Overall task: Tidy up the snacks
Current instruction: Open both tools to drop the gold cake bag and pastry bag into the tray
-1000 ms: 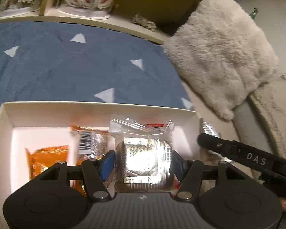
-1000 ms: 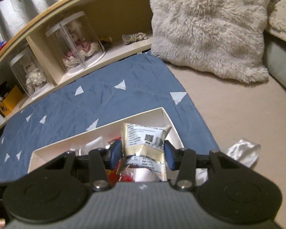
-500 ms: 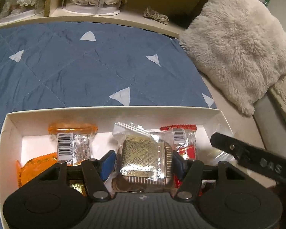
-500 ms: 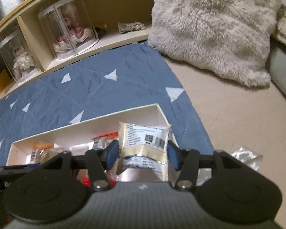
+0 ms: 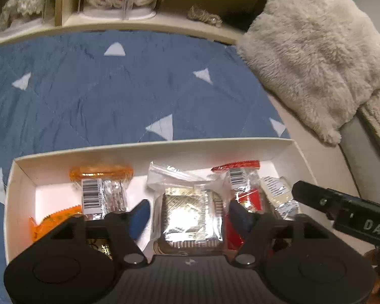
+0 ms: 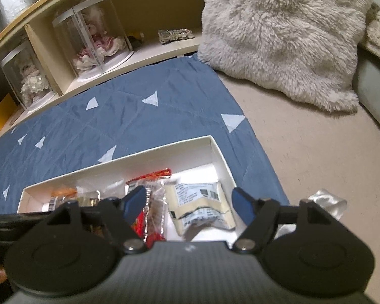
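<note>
Since a second ago both of my grippers have let go: the gold-foil snack and the cream packet, each pinched then, now lie in the white box with the fingers spread clear of them.

From the left wrist view, I see my left gripper [image 5: 187, 215] spread wide, its blue pads standing just off either side of the gold-foil snack [image 5: 191, 215] in its clear bag. That snack rests on the floor of the white box [image 5: 152, 152], which sits on the blue quilt [image 5: 114, 96]. To its left lie an orange packet [image 5: 101, 185] with a barcode; to its right a red packet [image 5: 243, 190] and, beyond it, the cream packet [image 5: 278, 195]. The right gripper's black finger reaches in from the right edge.

From the right wrist view, my right gripper [image 6: 190, 202] is likewise spread, touching nothing. The cream packet [image 6: 202, 202] lies between its pads at the box's right end, beside the red packet [image 6: 149, 197]. A crumpled clear wrapper [image 6: 326, 202] lies outside the box [image 6: 220, 159], and a fluffy cushion [image 6: 278, 38] lies beyond.
</note>
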